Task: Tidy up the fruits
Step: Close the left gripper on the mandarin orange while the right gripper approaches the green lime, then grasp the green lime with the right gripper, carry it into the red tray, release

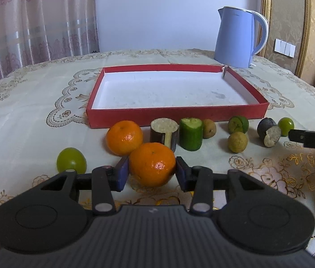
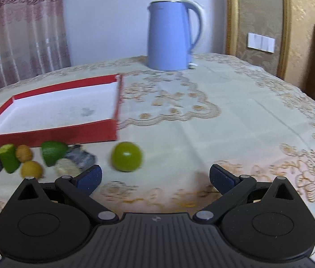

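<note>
While the left tool (image 1: pixel 152 169) clamps the near orange (image 1: pixel 152 164) on the desk (image 1: pixel 34 102) before the red tray (image 1: pixel 175 114), the right tool (image 2: pixel 155 178) gapes wide beside a green fruit (image 2: pixel 126 156).

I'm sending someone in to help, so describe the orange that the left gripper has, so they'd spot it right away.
Start at the red tray in the middle of the table; a row of fruit lies along its near wall. At the row's left end sit two oranges: it is the nearer orange, between the blue pads of the left gripper. The other orange sits free behind it.
</note>
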The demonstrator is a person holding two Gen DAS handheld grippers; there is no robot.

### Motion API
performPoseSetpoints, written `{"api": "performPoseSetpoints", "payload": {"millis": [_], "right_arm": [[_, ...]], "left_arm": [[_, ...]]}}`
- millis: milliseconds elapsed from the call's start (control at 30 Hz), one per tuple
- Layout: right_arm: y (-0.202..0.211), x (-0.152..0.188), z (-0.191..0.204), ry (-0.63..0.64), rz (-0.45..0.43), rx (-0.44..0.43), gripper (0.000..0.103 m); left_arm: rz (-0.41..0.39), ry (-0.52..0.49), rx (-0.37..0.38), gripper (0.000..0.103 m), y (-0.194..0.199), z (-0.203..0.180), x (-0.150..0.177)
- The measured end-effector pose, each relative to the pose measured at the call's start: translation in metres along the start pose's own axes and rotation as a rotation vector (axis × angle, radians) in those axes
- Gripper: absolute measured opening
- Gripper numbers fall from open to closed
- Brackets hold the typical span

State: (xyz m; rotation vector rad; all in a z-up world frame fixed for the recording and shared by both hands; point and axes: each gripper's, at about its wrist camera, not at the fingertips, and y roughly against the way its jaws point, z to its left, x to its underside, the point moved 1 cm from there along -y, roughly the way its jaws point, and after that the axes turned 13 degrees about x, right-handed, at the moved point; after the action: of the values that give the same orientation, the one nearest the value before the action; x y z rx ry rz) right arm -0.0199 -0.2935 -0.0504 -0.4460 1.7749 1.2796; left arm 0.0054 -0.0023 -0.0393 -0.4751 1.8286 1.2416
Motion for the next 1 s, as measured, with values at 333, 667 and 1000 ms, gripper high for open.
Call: {"api": "performPoseSetpoints", "payload": {"millis": [333, 667, 1000], "right_arm": [[-0.007, -0.012, -0.002, 0.009, -0.018, -0.045, 0.087], [-0.015, -0.018, 0.028, 0.121, -0.011, -0.095, 0.053], [-0.011, -0.01, 0.043, 0.171, -0.044, -0.12, 0.036]], "left_arm": [[0.0, 0.001, 0.003, 0.04, 0.0, -0.002, -0.001], [0.0, 0.006, 0.001, 0.04, 0.001, 0.0, 0.001], [-0.004, 0.022, 0.0, 0.04, 0.001, 0.007, 0.002]]}}
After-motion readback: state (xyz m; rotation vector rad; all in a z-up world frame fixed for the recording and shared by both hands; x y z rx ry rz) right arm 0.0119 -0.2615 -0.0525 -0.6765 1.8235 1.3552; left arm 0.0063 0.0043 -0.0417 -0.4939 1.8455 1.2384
